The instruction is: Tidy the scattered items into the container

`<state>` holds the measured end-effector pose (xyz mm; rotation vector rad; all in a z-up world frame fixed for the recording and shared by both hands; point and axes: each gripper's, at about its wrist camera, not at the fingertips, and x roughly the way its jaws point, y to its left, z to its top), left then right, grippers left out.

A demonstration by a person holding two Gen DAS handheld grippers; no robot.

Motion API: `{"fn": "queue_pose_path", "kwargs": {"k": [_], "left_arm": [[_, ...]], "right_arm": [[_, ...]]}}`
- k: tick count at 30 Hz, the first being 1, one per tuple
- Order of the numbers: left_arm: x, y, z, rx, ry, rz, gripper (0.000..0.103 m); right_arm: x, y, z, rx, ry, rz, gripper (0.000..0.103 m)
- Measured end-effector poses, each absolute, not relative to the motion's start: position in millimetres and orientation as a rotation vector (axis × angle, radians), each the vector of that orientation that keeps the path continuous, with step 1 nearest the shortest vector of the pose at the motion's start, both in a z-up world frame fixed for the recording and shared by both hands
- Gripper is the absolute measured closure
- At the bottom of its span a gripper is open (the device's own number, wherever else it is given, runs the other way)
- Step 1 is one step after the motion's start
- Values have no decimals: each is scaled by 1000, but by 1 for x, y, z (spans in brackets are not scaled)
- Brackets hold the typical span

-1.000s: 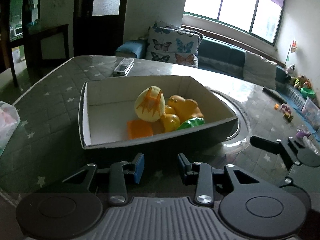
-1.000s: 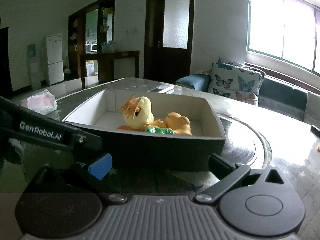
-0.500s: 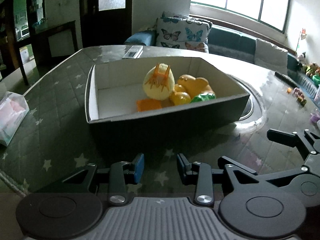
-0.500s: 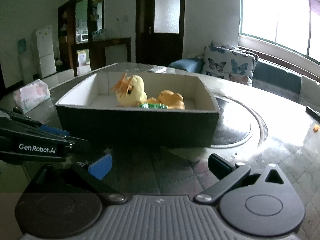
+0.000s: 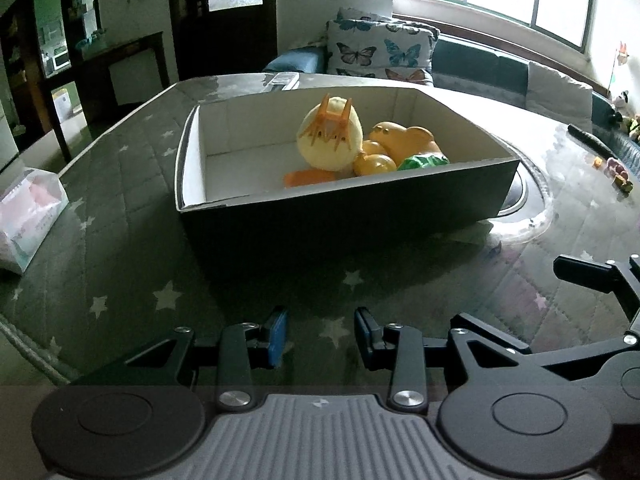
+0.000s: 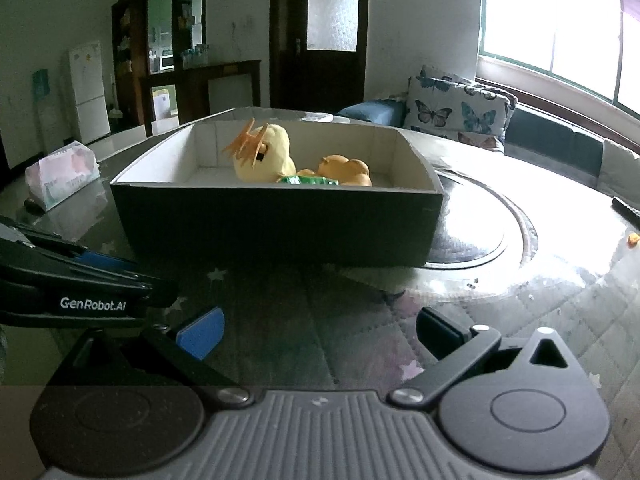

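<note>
Left claw [image 5: 320, 334] released, empty, low over table [image 5: 120, 280]. Right claw [image 6: 316, 332] wide open, empty, beside it. Box [image 5: 348, 216] straight ahead, unobstructed: yellow plush [image 5: 330, 138], orange toys [image 5: 404, 140], green item [image 5: 424, 161] inside. Tissue pack [image 5: 28, 216] far left.

Both grippers (empty) back from box [image 5: 348, 216]

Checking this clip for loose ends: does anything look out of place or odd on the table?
Mostly tidy: the toys sit inside the box. A few small items lie loose near the table's right edge, outside it. Both grippers, left and right, are empty with jaws apart.
</note>
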<state>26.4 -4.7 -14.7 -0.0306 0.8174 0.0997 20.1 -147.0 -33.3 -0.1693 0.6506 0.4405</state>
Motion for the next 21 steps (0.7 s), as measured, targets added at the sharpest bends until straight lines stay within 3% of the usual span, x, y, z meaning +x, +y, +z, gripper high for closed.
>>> {"fn": "queue_pose_path", "kwargs": {"k": [21], "left_arm": [[25,-12,-17,30,780,125,65]], "right_arm": [[19,-151,-38,-172,657,433,0]]}}
